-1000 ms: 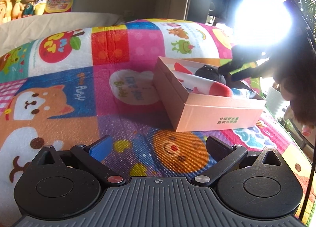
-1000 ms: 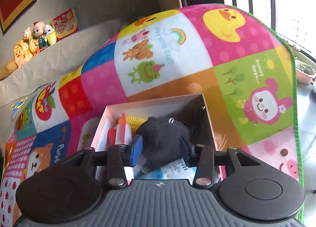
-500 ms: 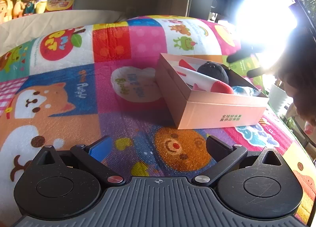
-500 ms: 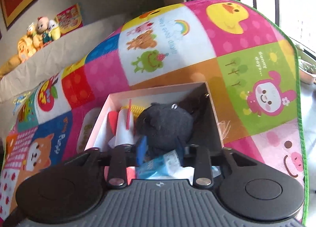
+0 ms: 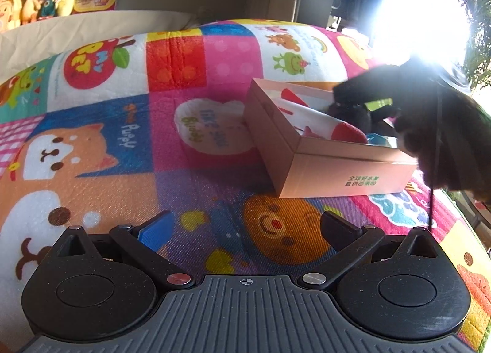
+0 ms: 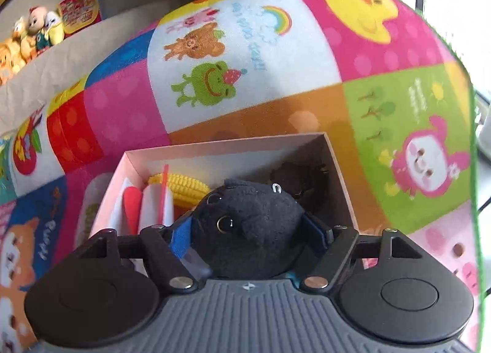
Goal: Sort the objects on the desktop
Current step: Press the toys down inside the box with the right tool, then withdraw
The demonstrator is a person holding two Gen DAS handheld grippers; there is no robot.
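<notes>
The black plush toy (image 6: 254, 230) is being bracketed by the spread right gripper (image 6: 251, 235) inside the pink cardboard box (image 5: 322, 169) — a firm grasp cannot be told. The left gripper (image 5: 245, 230) is being held released; nothing loose is being seen on the patterned play mat (image 5: 122, 153).

Black plush toy (image 6: 251, 224) sits inside pink box (image 6: 337, 169).

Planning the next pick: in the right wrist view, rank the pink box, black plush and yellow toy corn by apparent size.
1. pink box
2. black plush, though nearness to the camera enlarges it
3. yellow toy corn, partly hidden
</notes>
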